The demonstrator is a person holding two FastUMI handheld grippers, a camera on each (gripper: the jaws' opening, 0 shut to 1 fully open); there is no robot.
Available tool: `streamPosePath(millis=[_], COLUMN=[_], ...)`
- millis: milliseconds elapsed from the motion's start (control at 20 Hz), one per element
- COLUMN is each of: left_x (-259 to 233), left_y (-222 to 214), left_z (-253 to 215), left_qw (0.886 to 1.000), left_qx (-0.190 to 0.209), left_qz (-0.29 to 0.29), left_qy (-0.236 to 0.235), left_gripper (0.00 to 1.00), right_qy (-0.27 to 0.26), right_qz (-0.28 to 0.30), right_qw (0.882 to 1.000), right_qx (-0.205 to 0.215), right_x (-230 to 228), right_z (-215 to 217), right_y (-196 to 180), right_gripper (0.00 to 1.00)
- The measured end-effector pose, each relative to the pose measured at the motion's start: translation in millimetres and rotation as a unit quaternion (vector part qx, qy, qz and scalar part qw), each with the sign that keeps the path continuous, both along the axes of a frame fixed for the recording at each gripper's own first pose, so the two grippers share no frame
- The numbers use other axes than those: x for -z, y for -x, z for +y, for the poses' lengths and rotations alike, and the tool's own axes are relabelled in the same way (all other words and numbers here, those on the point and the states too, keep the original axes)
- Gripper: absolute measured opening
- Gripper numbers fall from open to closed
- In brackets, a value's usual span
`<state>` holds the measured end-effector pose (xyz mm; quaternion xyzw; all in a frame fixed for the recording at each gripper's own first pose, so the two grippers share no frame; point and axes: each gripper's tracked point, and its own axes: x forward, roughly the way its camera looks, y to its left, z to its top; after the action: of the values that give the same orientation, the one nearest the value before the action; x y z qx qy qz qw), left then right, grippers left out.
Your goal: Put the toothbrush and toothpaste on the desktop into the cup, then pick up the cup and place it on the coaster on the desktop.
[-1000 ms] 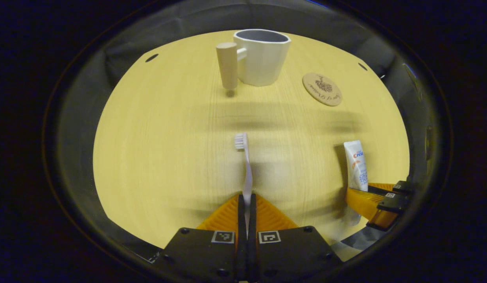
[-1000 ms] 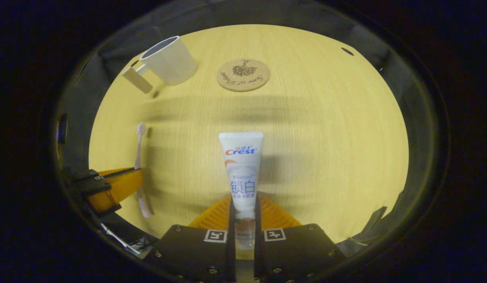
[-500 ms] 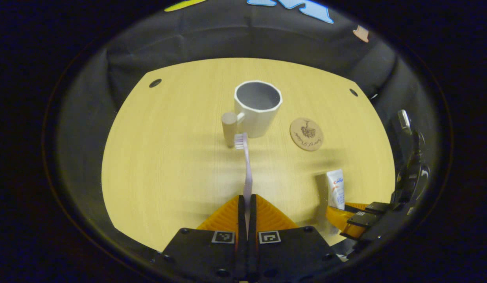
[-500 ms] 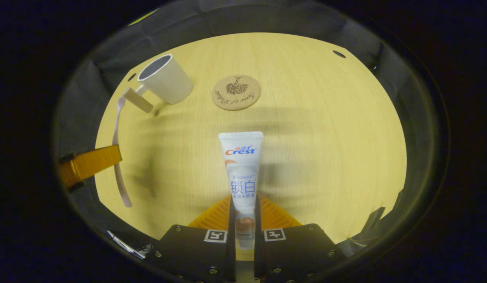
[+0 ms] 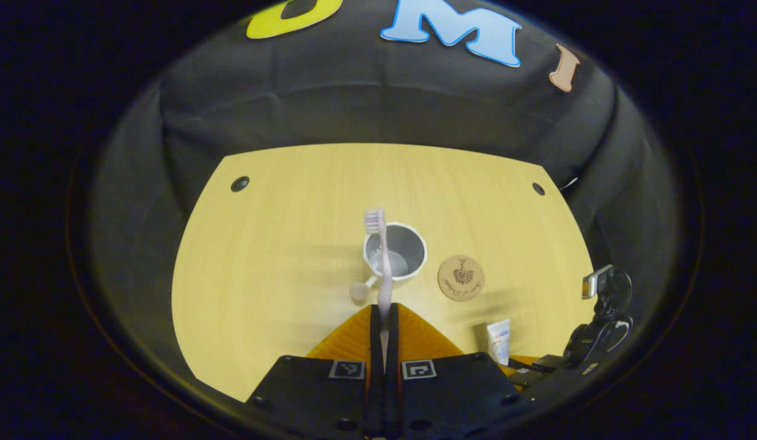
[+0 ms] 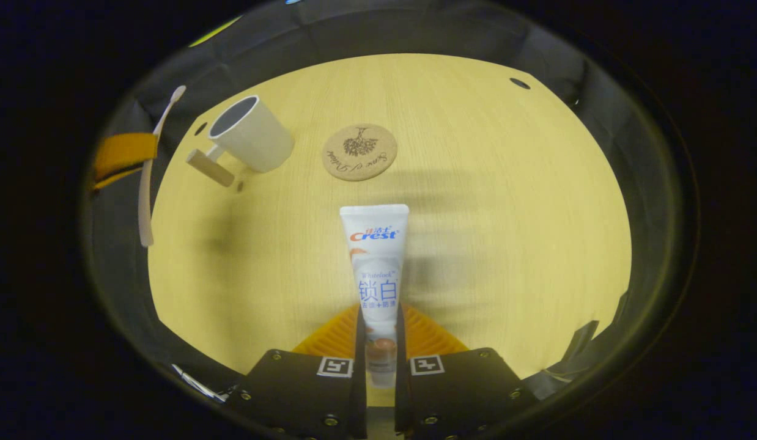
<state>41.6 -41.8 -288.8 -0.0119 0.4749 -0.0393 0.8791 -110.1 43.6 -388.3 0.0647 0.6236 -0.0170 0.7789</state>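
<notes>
My left gripper (image 5: 383,318) is shut on the pale toothbrush (image 5: 383,269), which points forward with its bristle head over the far rim of the white cup (image 5: 403,260) far below. The cup stands on the wooden desktop (image 5: 280,244), its wooden peg handle at the near left. A round cork coaster (image 5: 461,278) lies just right of it. My right gripper (image 6: 378,330) is shut on the white toothpaste tube (image 6: 375,263), held above the desktop. In the right gripper view the cup (image 6: 251,135) and coaster (image 6: 359,153) lie ahead, and the left gripper (image 6: 125,156) with the toothbrush (image 6: 149,177) is high at the left.
The black cloth wall rises behind the desktop's far edge. Two small dark holes (image 5: 240,183) mark the far corners of the desktop. In the left gripper view the right gripper (image 5: 519,363) with the toothpaste (image 5: 499,342) sits at the lower right, beside black gear (image 5: 601,311).
My left gripper has risen a lot with the toothbrush, so the cup now sits far below its head. The right gripper has lifted only slightly, still holding the toothpaste.
</notes>
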Motion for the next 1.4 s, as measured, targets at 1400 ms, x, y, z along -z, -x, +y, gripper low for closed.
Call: streamPosePath(millis=[1400], left_x=[34.0], left_y=[-143.6], left_z=[-7.3], left_qw=[0.996], left_qx=[0.039], left_qz=[-0.074], left_qy=[-0.016], left_gripper=[0.08], right_qy=[-0.008], right_qz=[-0.053], right_qw=[0.993], right_qx=[0.106], right_x=[-62.7], right_z=[-60.5], right_y=[-34.7], right_gripper=[0.19])
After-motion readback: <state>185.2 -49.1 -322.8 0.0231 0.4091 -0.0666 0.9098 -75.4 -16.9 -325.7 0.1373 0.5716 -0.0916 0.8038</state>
